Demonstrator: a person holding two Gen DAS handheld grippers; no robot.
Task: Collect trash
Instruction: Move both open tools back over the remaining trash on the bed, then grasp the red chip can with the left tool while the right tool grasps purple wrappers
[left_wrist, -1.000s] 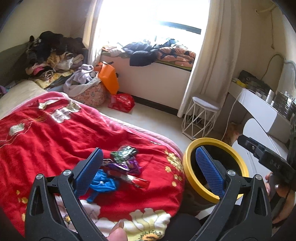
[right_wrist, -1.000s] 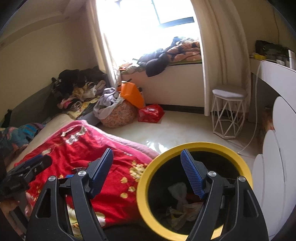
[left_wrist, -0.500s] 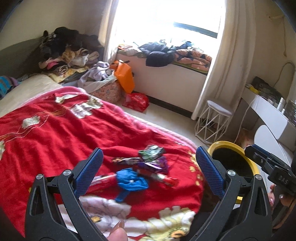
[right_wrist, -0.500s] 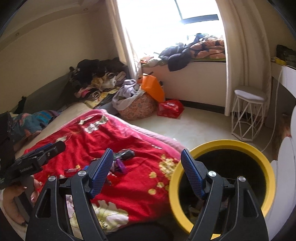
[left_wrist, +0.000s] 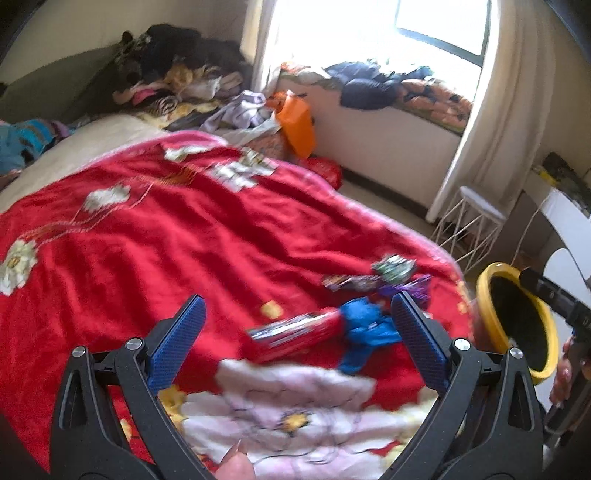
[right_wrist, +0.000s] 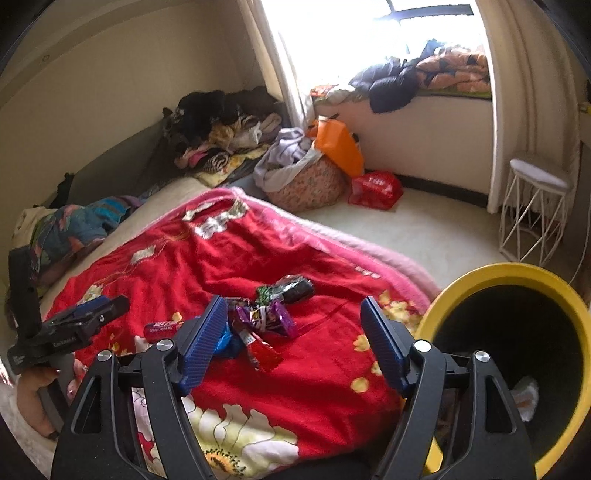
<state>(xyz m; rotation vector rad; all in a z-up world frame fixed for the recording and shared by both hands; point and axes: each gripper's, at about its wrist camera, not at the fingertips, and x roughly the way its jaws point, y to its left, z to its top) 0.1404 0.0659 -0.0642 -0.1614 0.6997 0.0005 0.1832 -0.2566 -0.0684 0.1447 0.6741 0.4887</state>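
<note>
Left wrist view: the left gripper (left_wrist: 295, 332) is spread wide and empty, hovering over the red blanket (left_wrist: 166, 240), its right finger just beside a blue wrapper (left_wrist: 365, 325) and a red tube wrapper (left_wrist: 295, 332) lying between the fingers. More wrappers (left_wrist: 384, 277) lie near the blanket's far edge, with bare red cloth to the left. The right gripper (right_wrist: 295, 332) also gapes empty above the purple wrappers (right_wrist: 266, 317). The yellow bin (right_wrist: 480, 273) stands just off the bed's edge, right.
</note>
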